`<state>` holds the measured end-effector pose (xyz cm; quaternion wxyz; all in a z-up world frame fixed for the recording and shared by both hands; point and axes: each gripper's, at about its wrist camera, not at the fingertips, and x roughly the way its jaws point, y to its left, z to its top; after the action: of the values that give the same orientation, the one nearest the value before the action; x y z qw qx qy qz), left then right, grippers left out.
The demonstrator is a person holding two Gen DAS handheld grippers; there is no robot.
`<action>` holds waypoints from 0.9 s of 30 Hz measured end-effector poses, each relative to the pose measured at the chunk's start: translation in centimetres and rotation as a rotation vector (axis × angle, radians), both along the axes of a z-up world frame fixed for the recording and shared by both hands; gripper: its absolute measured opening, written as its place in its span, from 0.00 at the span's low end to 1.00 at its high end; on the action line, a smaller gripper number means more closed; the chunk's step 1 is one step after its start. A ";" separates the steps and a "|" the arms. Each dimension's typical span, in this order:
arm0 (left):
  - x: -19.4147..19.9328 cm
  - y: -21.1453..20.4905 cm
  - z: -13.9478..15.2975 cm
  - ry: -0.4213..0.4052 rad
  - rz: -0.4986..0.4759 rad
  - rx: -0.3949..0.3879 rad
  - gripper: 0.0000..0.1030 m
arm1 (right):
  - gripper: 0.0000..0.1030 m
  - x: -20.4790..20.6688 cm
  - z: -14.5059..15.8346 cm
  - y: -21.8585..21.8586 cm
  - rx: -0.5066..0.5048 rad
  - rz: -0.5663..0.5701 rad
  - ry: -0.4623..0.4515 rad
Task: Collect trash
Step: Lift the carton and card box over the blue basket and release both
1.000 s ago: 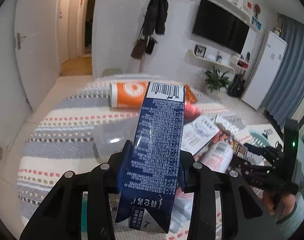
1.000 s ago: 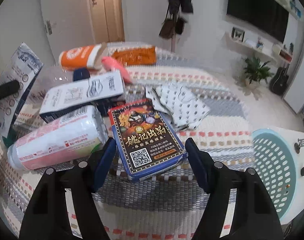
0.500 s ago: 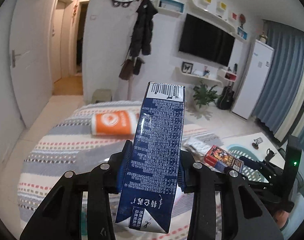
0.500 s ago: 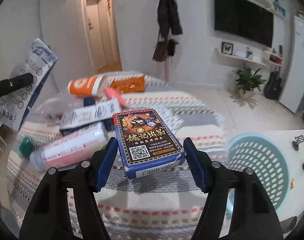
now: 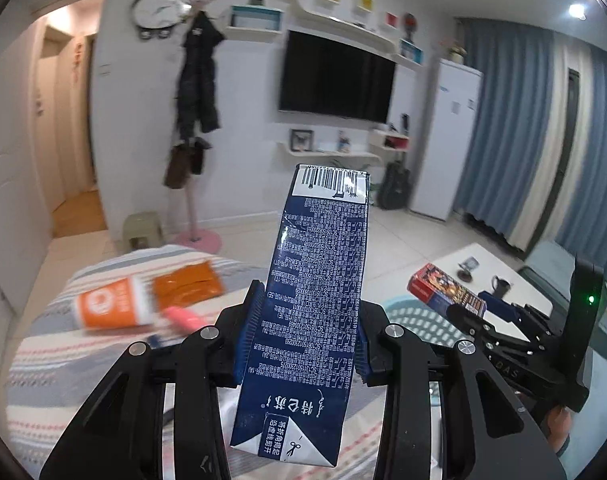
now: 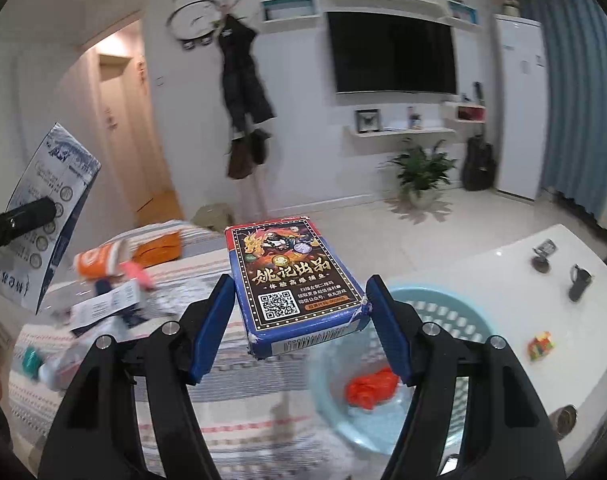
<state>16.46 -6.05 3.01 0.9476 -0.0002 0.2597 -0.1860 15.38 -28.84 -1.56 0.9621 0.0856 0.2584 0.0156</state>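
Observation:
My left gripper (image 5: 301, 336) is shut on a tall dark blue drink carton (image 5: 315, 280) and holds it upright in the air. My right gripper (image 6: 301, 312) is shut on a flat blue card box (image 6: 293, 280) with a QR code, held above the near rim of a light blue basket (image 6: 443, 312). An orange-red crumpled wrapper (image 6: 373, 388) lies in the basket. The card box (image 5: 443, 288) and right gripper also show at the right of the left wrist view. The carton (image 6: 43, 216) shows at the left of the right wrist view.
On the striped rug (image 5: 63, 360) lie an orange cup (image 5: 111, 308), an orange packet (image 5: 187, 288), a pink item (image 5: 181, 316), a white box (image 6: 107, 308) and a bottle (image 6: 59, 364). A white table (image 6: 523, 280) stands right of the basket.
Both grippers have lifted their items off the rug and swung right. The basket now lies right under the right gripper, and the views tilt up toward the wall.

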 end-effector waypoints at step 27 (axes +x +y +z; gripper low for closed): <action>8.6 -17.0 -15.6 0.425 -0.286 0.120 0.38 | 0.63 4.0 -15.1 -12.3 0.159 -0.251 0.361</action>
<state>25.11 -23.00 -12.64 0.8342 0.0535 0.4607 -0.2983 19.41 -41.12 -16.62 0.8849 0.1939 0.4117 -0.0997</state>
